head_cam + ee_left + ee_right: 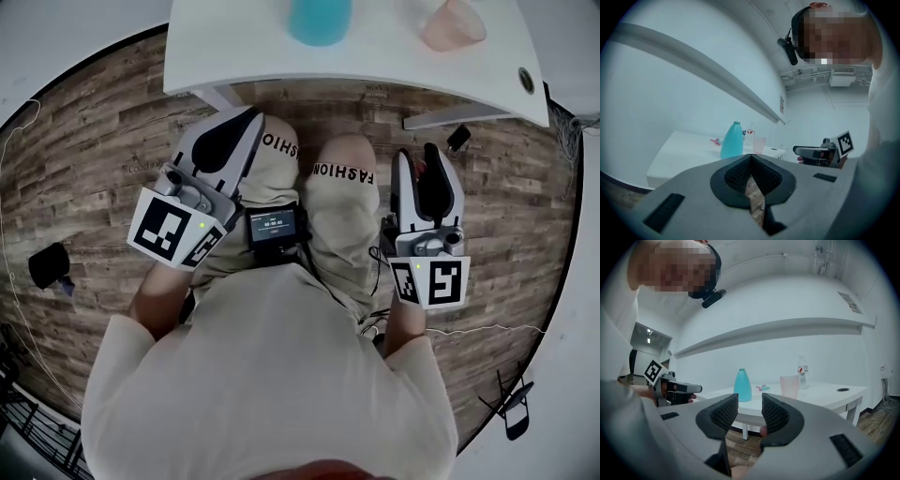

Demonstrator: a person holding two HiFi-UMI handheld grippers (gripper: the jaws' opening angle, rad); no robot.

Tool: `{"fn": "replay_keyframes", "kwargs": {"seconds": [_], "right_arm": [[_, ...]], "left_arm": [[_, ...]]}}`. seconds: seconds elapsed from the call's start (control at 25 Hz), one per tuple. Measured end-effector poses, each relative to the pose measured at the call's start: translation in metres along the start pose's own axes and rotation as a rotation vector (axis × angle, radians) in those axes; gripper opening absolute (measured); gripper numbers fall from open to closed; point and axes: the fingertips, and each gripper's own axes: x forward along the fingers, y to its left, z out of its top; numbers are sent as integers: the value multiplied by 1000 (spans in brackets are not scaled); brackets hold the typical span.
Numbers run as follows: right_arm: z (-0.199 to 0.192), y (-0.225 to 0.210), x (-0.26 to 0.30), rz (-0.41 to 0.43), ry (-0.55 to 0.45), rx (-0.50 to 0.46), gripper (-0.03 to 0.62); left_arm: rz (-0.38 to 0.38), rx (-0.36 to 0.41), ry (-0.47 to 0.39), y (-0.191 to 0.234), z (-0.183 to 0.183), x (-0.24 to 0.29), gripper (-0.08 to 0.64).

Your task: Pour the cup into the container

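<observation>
Pink cup (450, 23) stood untouched toward the right edge of the bench (375, 61), the blue container (319, 19) nearer its middle. We were only at the approach: left gripper (751, 157) clenched on nothing, right gripper (750, 406) slightly parted, empty. Next, we judged, the right one must widen and reach the cup.

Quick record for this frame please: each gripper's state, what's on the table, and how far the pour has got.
left gripper: shut, empty, held over the lap
right gripper: open, empty, held over the lap
table: blue bottle, pink cup, clear bottle, all upright
pour: not begun; cup untouched, both grippers short of the table
</observation>
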Motion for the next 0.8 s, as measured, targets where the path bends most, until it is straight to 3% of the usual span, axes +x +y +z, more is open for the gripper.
{"fn": "replay_keyframes", "kwargs": {"seconds": [0.44, 0.8], "right_arm": [[-3, -12, 29, 36, 3, 0, 147], [12, -18, 46, 42, -25, -11, 149]], "left_arm": [[21, -72, 55, 18, -15, 15, 12], [41, -40, 41, 25, 5, 15, 12]]}}
